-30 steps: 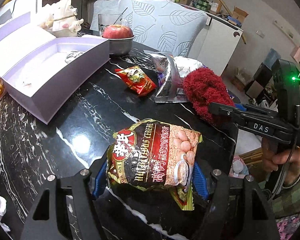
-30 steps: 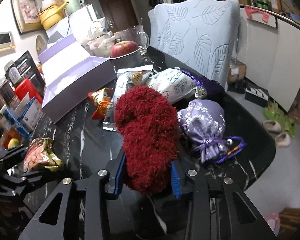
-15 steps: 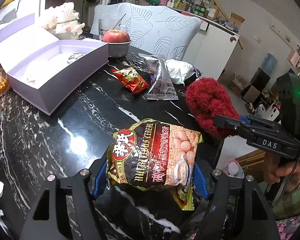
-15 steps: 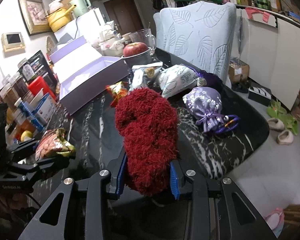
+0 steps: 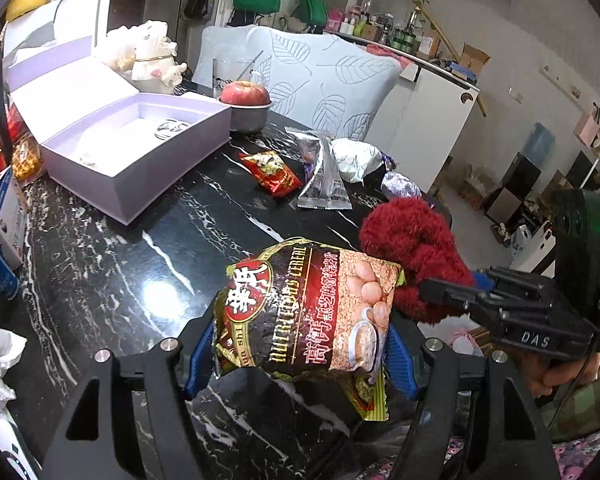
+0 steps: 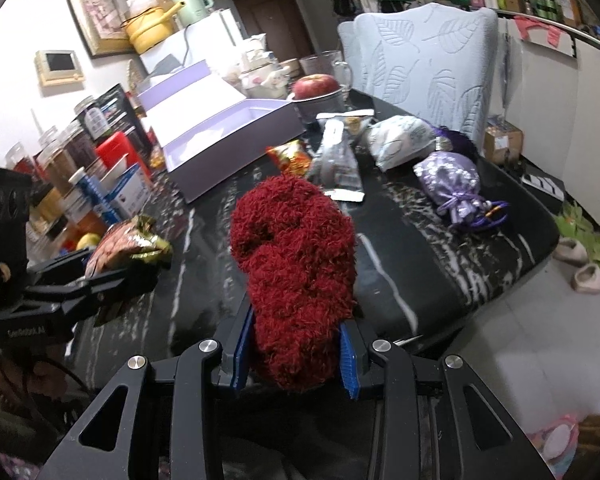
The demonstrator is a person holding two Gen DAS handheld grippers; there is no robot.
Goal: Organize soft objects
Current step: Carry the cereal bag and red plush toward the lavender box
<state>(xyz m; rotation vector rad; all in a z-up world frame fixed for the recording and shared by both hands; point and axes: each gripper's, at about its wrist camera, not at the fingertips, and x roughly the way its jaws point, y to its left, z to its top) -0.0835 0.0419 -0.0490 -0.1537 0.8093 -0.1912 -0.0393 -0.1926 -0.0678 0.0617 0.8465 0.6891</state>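
Note:
My left gripper [image 5: 300, 356] is shut on a dark red cereal packet [image 5: 308, 308], held above the black marble table [image 5: 108, 256]. My right gripper [image 6: 294, 354] is shut on a fluffy dark red soft item [image 6: 296, 268], lifted over the table's near edge. In the left wrist view that fluffy item [image 5: 412, 248] hangs just right of the packet, with the right gripper's black body [image 5: 512, 312] behind it. In the right wrist view the packet [image 6: 128, 240] and the left gripper [image 6: 96, 276] show at the left. An open lilac box [image 5: 136, 148] stands at the back left.
On the table lie a small red snack pack [image 5: 272, 172], a silver foil pouch [image 5: 324, 180], a white printed pouch [image 6: 404, 140] and a lilac drawstring pouch [image 6: 452, 184]. An apple in a metal bowl [image 5: 246, 106] stands behind. Boxes and jars [image 6: 96, 184] crowd the left edge.
Both grippers have drawn back toward the near edge of the table with their loads, rising slightly. The objects on the table now look farther away.

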